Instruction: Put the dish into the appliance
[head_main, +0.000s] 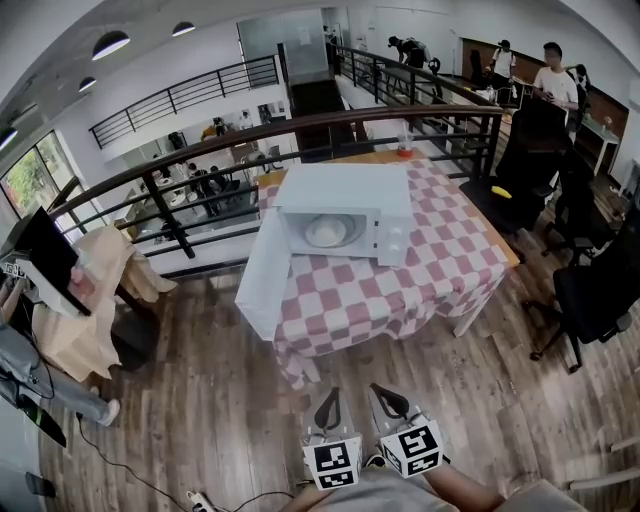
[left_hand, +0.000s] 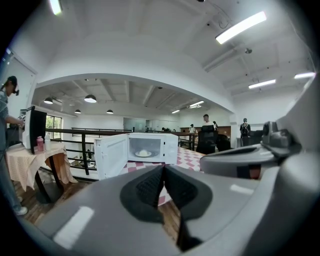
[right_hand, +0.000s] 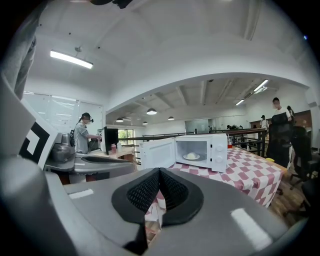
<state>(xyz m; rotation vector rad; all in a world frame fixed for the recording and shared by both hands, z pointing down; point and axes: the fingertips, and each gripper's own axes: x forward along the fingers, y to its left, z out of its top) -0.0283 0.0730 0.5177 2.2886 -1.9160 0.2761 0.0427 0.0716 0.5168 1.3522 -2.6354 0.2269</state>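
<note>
A white microwave (head_main: 350, 210) stands on the checked table with its door (head_main: 262, 275) swung wide to the left. Inside lies a white dish (head_main: 326, 232) with a pale mound on it; the same dish (left_hand: 143, 153) (right_hand: 191, 156) shows in both gripper views. My left gripper (head_main: 328, 398) and right gripper (head_main: 383, 392) hang side by side well short of the table, over the wooden floor. Both are shut with nothing between their pads. In the left gripper view the left gripper (left_hand: 163, 172) points at the microwave (left_hand: 145, 148), and the right gripper (right_hand: 159, 175) faces the microwave (right_hand: 197, 150) too.
The pink-and-white checked cloth (head_main: 400, 280) hangs over the table's front. A dark railing (head_main: 250, 140) runs behind it. Black office chairs (head_main: 590, 290) stand at the right. A second covered table (head_main: 80, 300) with a monitor is at the left, a person's legs beside it.
</note>
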